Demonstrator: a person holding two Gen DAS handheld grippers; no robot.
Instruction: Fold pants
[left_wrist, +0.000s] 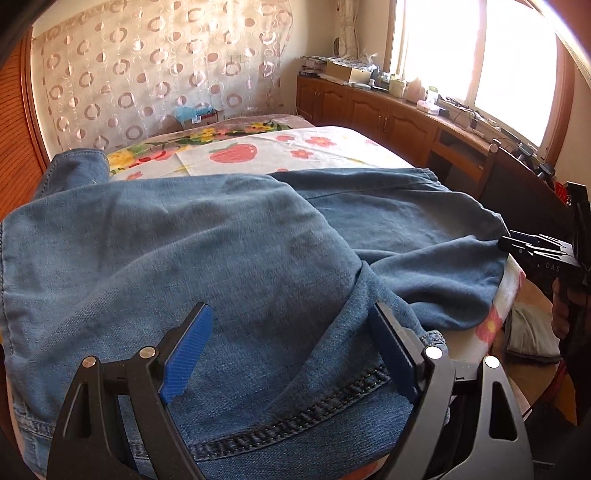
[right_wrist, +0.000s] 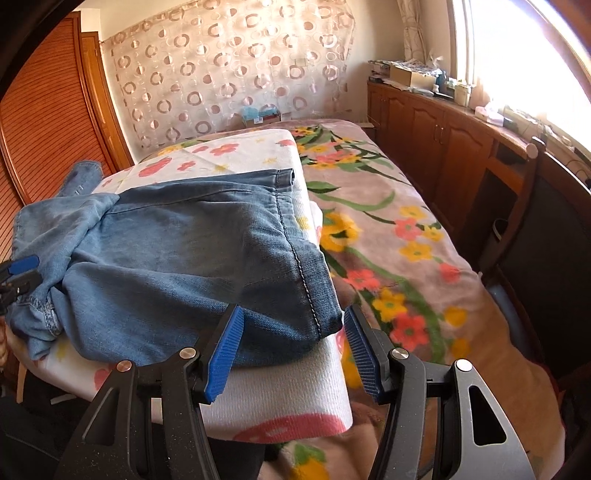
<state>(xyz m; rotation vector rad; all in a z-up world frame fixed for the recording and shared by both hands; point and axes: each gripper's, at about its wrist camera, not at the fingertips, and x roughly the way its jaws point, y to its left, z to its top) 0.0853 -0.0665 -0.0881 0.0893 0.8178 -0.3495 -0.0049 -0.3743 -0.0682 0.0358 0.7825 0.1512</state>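
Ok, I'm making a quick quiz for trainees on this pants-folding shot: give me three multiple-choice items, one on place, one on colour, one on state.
1. Where do the jeans lie?
A. on a white flower-print cloth over the bed
B. on the wooden cabinets
C. on the floor

2. What colour are the gripper pads?
A. red
B. blue
C. green

3. How does the right gripper stand?
A. shut on the jeans
B. shut on nothing
C. open, at the jeans' near corner

Answers: 1 A, the white flower-print cloth shows under the denim. 2 B, the ribbed pads are blue in both views. 3 C, a clear gap separates the pads, neither pressing the denim.
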